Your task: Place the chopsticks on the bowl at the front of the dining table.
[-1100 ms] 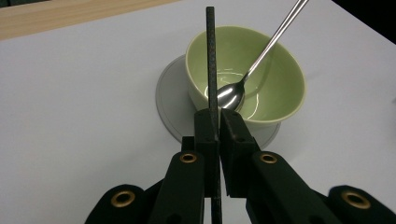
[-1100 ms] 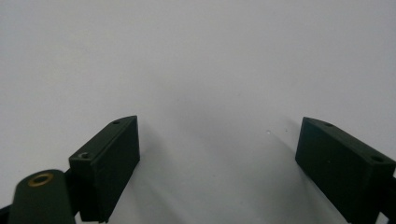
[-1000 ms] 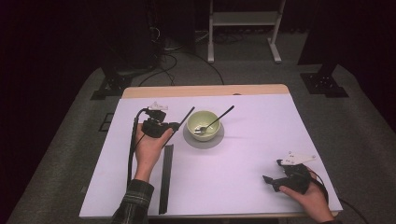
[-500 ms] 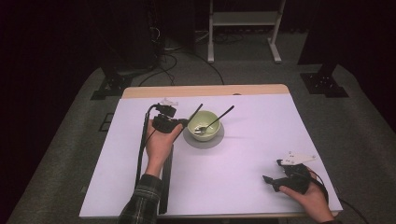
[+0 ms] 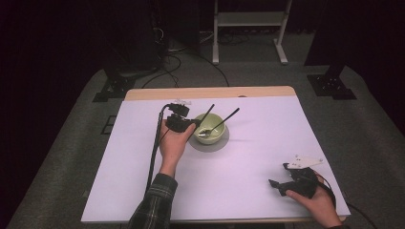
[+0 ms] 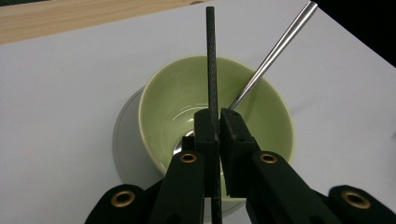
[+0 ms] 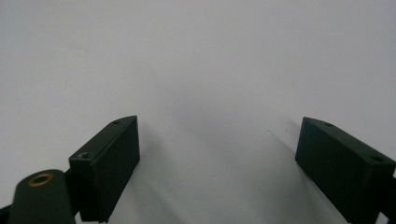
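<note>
Two grippers: left gripper (image 6: 213, 122) clamped on thin black stick (image 6: 210, 56) over green bowl (image 6: 163, 98); right gripper (image 7: 219, 154) wide apart, empty.

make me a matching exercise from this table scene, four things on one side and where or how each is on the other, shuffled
Things:
1. black stick
2. spoon
3. green bowl
4. right gripper

States:
a. jaws wide apart above bare white table
b. clamped between the left gripper jaws
c. sits on a grey saucer
d. leans in the bowl, handle over the rim

Pairs: 1-b, 2-d, 3-c, 4-a
</note>
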Action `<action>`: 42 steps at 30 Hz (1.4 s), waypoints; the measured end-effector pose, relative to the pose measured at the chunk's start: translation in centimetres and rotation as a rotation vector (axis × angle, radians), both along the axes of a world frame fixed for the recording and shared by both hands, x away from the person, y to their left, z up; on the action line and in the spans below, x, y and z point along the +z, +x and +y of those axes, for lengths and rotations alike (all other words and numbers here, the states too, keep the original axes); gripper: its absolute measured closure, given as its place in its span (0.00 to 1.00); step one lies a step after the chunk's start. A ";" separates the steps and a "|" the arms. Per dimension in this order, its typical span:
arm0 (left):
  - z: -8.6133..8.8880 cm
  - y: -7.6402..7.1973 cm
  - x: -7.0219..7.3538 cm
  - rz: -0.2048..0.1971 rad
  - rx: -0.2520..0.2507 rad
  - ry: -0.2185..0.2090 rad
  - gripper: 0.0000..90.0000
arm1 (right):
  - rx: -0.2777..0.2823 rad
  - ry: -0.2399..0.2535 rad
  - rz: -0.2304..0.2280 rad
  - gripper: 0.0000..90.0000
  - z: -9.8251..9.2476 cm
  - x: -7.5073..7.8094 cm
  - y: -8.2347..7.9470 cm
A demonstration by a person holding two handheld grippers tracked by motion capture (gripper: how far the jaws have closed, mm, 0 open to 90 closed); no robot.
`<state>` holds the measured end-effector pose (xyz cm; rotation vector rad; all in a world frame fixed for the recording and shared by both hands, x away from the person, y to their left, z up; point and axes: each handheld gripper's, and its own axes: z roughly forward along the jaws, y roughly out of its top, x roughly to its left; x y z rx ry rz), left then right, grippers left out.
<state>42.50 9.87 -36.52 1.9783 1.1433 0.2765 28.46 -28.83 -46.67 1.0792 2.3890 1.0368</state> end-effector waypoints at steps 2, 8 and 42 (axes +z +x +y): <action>-0.4 0.2 0.0 0.005 0.000 -0.001 0.96 | 0.000 0.000 0.000 0.13 0.0 0.0 0.0; -1.5 0.7 0.0 0.007 -0.002 0.007 0.96 | 0.000 0.000 0.000 0.13 0.0 0.0 0.0; -5.0 2.5 -1.5 0.057 0.024 -0.004 0.96 | 0.000 0.000 -0.001 0.13 0.0 0.0 0.0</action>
